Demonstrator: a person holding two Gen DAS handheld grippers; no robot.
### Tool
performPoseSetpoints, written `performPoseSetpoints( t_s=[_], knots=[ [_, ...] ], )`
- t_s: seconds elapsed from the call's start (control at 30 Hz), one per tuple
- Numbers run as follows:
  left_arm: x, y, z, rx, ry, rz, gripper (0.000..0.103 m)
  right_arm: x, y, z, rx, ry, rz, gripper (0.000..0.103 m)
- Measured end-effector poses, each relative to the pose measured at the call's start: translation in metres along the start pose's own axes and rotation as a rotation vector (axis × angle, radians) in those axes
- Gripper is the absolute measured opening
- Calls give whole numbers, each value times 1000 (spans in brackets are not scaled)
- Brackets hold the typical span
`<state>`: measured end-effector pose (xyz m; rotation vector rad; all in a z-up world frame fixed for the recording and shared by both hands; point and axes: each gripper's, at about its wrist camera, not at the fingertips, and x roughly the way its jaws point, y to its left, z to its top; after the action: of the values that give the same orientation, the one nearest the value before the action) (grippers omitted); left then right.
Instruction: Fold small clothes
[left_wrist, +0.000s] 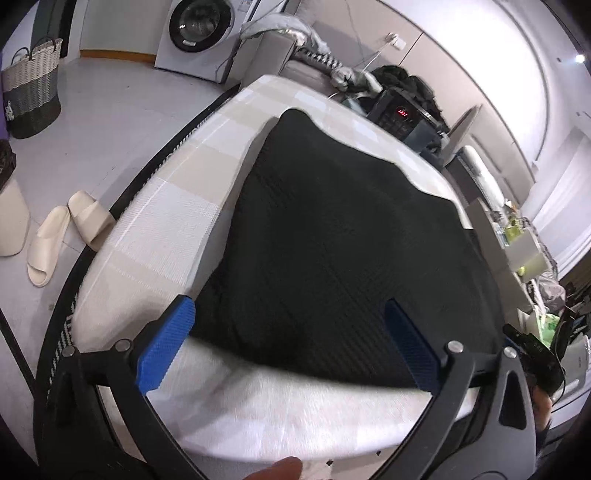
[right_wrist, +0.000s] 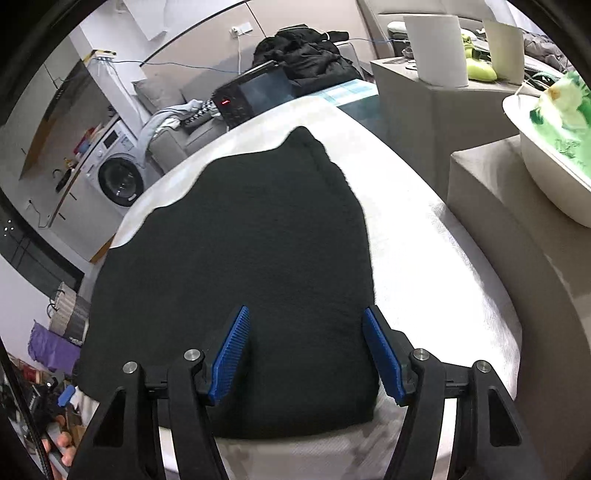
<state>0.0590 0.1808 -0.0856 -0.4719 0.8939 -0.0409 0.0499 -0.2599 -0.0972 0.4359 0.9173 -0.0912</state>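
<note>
Our left gripper (left_wrist: 290, 345) tilts down over the near edge of the black cloth (left_wrist: 340, 236), which lies flat on the tabletop (left_wrist: 155, 236) and stretches away from us; its jaws are spread wide and hold nothing. Our right gripper (right_wrist: 306, 354) tilts down over the same edge, jaws partly spread and not pinching.

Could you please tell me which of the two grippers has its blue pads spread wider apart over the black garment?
The left gripper: its pads stand far apart, spanning much of the black garment's near edge, whereas the right gripper is open more narrowly.
</note>
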Motion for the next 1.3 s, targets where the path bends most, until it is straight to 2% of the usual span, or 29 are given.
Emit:
performPoseSetpoints(
  t_s=[0.07, 0.1, 0.13, 0.17, 0.2, 0.23, 0.33, 0.4, 0.43, 0.5, 0.57, 0.6, 0.63, 0.7, 0.77, 0.83, 0.87, 0.9, 0.93, 1.0, 1.07, 1.13, 1.23, 1.3],
  knots=[
    [12, -2, 5, 2, 12, 20, 101, 11, -3, 4, -10, 12, -28, 64],
    [16, -4, 7, 6, 15, 25, 101, 15, -5, 5, -7, 24, -36, 54],
    [19, -5, 9, 12, 15, 26, 101, 17, -6, 6, -9, 27, -29, 35],
    [22, -6, 10, 19, 15, 29, 101, 14, -5, 5, -25, 18, -22, 28],
    [25, -7, 11, 26, 16, 36, 101, 7, -2, 4, -50, -19, -32, 16],
    [29, -8, 11, 31, 22, 45, 101, 0, 0, 3, -80, -60, -37, 10],
    [36, -11, 12, 54, 32, 72, 101, -15, 2, 1, -105, -112, -63, 9],
    [41, -15, 12, 91, 33, 106, 101, -10, -3, 0, -87, -66, -104, 10],
    [43, -17, 12, 111, 32, 118, 101, -5, -4, 1, -91, -30, -115, 14],
    [48, -21, 17, 131, 34, 118, 101, -1, -4, 6, -85, 9, -83, 20],
    [57, -25, 28, 133, 39, 107, 101, -3, -5, 16, -63, -10, -1, 34],
    [61, -26, 32, 131, 40, 105, 101, -4, -5, 23, -54, -31, 18, 49],
    [66, -28, 39, 127, 37, 103, 101, -3, -5, 30, -53, -52, 20, 52],
    [79, -30, 51, 118, 39, 95, 101, 4, -4, 43, -53, -64, 35, 52],
    [97, -31, 64, 97, 59, 117, 100, 17, -8, 55, -18, -58, 35, 52],
    [103, -35, 71, 112, 56, 140, 96, 31, -10, 62, 3, -42, 16, 50],
    [106, -37, 75, 114, 62, 152, 92, 38, -9, 65, 2, -33, 5, 46],
    [107, -38, 78, 115, 58, 149, 81, 41, -7, 66, -4, -23, -7, 38],
    [108, -38, 79, 118, 62, 142, 76, 44, -4, 69, -25, -16, -10, 30],
    [110, -39, 83, 125, 72, 121, 44, 39, 4, 69, -95, -46, -17, 20],
    [108, -39, 83, 139, 77, 67, 26, 38, 5, 70, -136, -62, -27, 12],
    [108, -41, 84, 169, 59, 64, 24, 39, 2, 70, -149, -64, -37, 9],
    [113, -37, 81, 180, 57, 74, 24, 50, -3, 66, -162, -19, -102, 8],
    [115, -40, 81, 197, 58, 88, 26, 51, -3, 65, -160, -19, -110, 8]
  ],
)
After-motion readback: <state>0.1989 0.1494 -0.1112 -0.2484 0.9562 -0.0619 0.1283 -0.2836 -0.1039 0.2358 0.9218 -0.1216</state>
